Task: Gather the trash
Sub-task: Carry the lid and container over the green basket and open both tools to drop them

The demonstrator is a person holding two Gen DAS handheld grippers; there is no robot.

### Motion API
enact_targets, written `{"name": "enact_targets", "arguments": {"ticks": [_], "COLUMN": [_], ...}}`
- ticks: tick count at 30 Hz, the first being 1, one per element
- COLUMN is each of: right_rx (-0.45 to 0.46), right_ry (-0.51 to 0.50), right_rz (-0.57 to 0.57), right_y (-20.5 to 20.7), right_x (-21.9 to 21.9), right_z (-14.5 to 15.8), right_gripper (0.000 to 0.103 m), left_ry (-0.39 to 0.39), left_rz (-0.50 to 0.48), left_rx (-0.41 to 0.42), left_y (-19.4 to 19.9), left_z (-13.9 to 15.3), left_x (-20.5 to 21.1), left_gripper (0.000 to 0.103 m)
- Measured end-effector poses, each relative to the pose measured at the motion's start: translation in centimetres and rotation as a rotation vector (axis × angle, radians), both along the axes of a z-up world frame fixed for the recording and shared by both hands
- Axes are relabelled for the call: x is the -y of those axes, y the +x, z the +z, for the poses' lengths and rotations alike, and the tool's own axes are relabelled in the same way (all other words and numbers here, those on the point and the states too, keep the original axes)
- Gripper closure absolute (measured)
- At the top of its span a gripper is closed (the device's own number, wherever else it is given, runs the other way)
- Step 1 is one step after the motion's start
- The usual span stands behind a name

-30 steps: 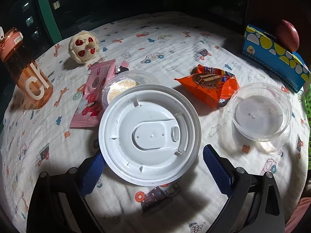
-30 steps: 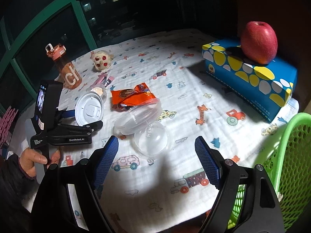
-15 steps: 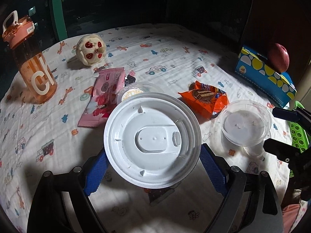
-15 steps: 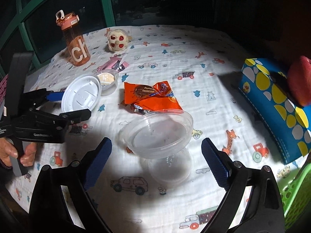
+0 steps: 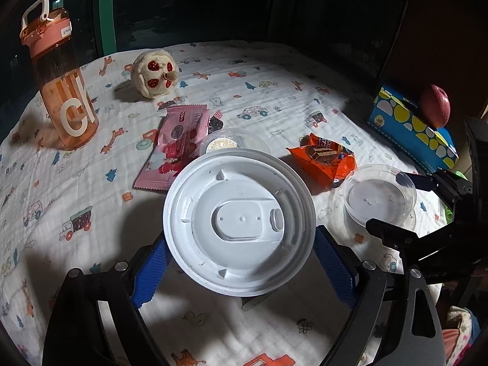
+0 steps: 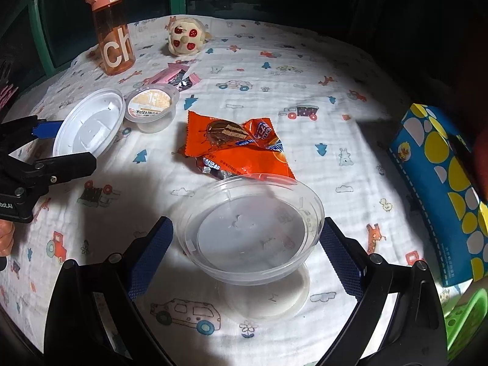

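My left gripper (image 5: 241, 238) is shut on a round white plastic lid (image 5: 239, 221), which hangs just above the printed tablecloth (image 5: 91, 183). My right gripper (image 6: 245, 222) stands open around a tilted clear plastic lid (image 6: 250, 231); a gap shows beside its left pad. That lid leans on a second clear lid (image 6: 268, 296) lying flat. An orange snack wrapper (image 6: 238, 146) lies just beyond it. A pink wrapper (image 5: 180, 146) and a small foil-topped cup (image 6: 151, 103) lie behind the white lid (image 6: 88, 125).
An orange drink bottle (image 5: 61, 76) and a plush toy (image 5: 155, 74) stand at the far left. A blue dotted box (image 6: 442, 177) with a red apple (image 5: 434, 109) on top lines the right side. A green basket (image 6: 466, 314) sits at the near right corner.
My right gripper has come forward and down from the basket side, and the clear lid now sits between its wider-set fingers. The left gripper has risen slightly with the white lid.
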State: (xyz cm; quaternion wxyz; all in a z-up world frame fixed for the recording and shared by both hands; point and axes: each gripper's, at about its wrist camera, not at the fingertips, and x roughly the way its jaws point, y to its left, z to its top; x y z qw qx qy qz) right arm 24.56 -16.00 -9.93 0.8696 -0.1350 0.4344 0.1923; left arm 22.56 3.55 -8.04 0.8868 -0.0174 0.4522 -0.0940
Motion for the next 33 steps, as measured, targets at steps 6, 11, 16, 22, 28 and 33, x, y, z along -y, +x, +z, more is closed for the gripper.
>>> {"name": "enact_targets", "arguments": {"ticks": [6,11,16,22,28,33], "right_rx": [0.008,0.02,0.026,0.043,0.063,0.085], "right_ry": [0.019,0.081,0.153,0.213,0.249,0.269], "right_rz": [-0.014,-0.044,-0.077,-0.131,-0.197,-0.251], "right_y": [0.1,-0.7,-2.2,-4.6,-7.0,-8.9], "right_x": [0.1,0.6,1.7,3.6,6.3,9.3], "right_z": [0.2,1.2,2.6,4.1,5.6,6.5], "right_gripper": [0.012,0.012,0.012,0.012,0.012,0.012], "left_ry": [-0.006,-0.009,-0.014,-0.022,-0.02,-0.031], "left_rz": [0.009,0.01,0.0,-0.03,-0.075,-0.117], "left_rx": [0.002,0.007,0.02,0.04,0.054,0.06], "left_y": [-0.3,-0.6,-1.4,-2.4,-3.4,-4.2], "left_z": [0.2,0.7,1.6,2.8,3.8,4.7], "left_x": [-0.2,-0.2,0.3,2.0,4.6,7.1], "left_gripper": [0.016,0.016,0.016,0.016,0.016,0.016]}}
